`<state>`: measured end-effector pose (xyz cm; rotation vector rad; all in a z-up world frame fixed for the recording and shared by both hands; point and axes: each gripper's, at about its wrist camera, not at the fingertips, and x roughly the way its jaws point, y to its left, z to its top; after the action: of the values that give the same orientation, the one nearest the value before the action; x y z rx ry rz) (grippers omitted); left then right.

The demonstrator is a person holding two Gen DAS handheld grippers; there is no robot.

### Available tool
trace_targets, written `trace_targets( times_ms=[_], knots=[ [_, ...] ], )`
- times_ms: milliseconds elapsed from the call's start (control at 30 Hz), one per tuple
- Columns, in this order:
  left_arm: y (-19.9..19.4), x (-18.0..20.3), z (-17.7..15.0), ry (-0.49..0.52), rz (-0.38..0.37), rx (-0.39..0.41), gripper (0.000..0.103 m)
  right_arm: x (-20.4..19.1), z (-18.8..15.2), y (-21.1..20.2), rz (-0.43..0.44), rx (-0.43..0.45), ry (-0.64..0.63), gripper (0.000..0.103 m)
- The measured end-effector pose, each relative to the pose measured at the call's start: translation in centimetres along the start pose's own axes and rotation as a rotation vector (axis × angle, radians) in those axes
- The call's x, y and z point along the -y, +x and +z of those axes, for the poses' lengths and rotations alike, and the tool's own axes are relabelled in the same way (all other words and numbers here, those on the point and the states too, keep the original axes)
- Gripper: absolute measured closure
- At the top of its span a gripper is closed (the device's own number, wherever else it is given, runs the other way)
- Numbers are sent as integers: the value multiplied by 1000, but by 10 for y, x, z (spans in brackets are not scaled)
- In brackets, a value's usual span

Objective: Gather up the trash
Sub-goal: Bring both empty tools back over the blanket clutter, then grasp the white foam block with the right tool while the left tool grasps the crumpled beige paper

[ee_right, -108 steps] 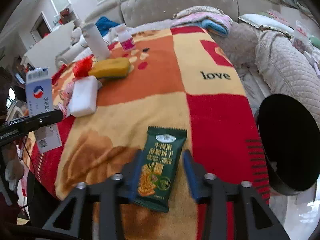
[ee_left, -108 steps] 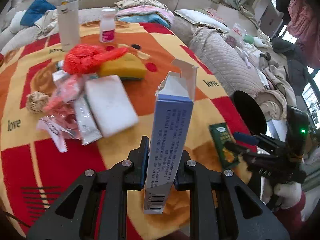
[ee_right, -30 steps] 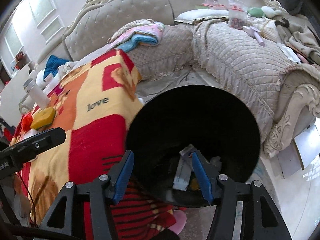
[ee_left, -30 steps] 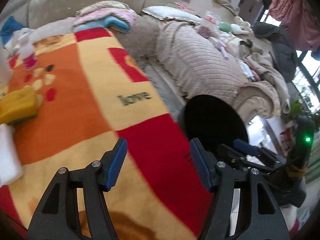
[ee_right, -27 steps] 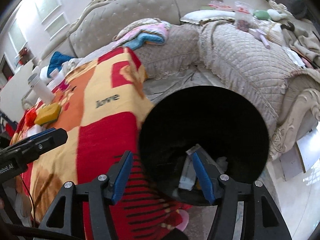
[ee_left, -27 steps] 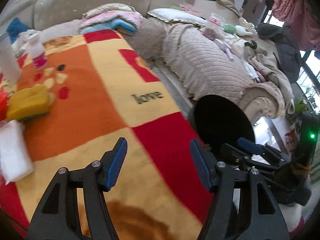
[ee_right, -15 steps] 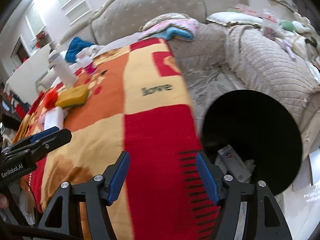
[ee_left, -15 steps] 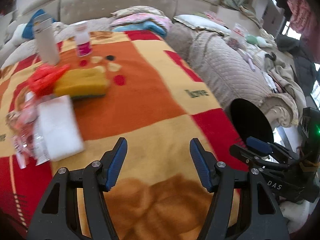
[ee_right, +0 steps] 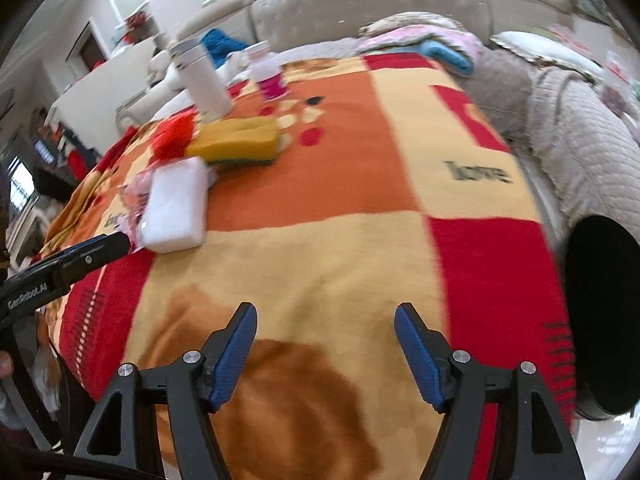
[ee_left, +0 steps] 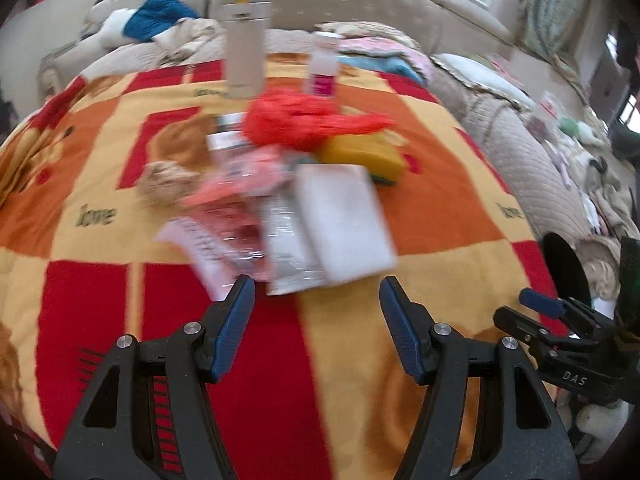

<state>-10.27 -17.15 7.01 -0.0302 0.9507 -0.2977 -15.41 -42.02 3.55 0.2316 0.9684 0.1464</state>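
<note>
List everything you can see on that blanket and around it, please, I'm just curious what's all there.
blanket: one, red, orange and yellow checks with the word love, spread over the surface.
white pad: one, white, left part of the blanket.
sponge: one, yellow, behind the white pad.
red bag: one, crumpled, red, beside the sponge.
wrappers: a blurred pile, pink, white and clear, left of the white pad; count unclear.
woven ball: one, tan, left of the pile.
flask: one, white, upright at the far edge.
small bottle: one, white with pink label, by the flask.
bin: one, black, off the blanket's right edge.
sofa: beige, tufted, behind.
left gripper: black, blue pads, open, empty.
right gripper: same, jaws opening, nothing between them.
</note>
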Motion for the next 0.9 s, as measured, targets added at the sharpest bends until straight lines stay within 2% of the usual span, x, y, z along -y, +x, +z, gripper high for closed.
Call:
trace_targets(
  times_ms=[300, 567, 733, 800, 900],
  knots=[
    [-1, -69, 7, -122, 37, 3, 39, -59, 26, 30, 76, -23, -99, 32],
    [2, -99, 22, -165, 14, 9, 39, -97, 68, 58, 173, -1, -102, 30],
    [10, -119, 38, -214, 11, 6, 39, -104, 83, 87, 196, -46, -92, 30],
    [18, -130, 45, -259, 2, -5, 39, -102, 83, 90, 225, -50, -78, 48],
    [28, -141, 53, -313, -10, -11, 39, -101, 81, 81, 233, -20, -93, 48]
  ],
)
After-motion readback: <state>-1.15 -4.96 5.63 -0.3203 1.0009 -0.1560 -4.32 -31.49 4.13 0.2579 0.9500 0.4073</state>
